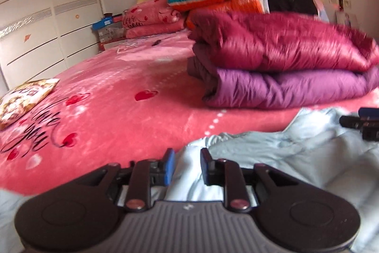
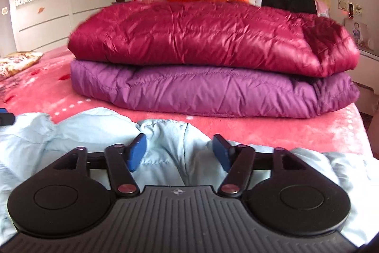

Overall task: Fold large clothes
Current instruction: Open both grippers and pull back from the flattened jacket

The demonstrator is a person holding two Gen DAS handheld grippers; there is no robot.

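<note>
Two claws hover over your pale blue jacket (image 2: 165,146) at the bed's (image 2: 308,132) near edge: right claw (image 2: 178,152) wide, empty; left claw (image 1: 187,166) narrow, fabric between, grip unclear

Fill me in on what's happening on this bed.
A person is folding big padded clothes with a hand-held tool in each hand. A light blue garment lies rumpled at the near edge. The right tool stands open over it. The left tool has a fold of it between narrowly spaced fingers. Behind, a crimson jacket sits folded on a purple one.
</note>
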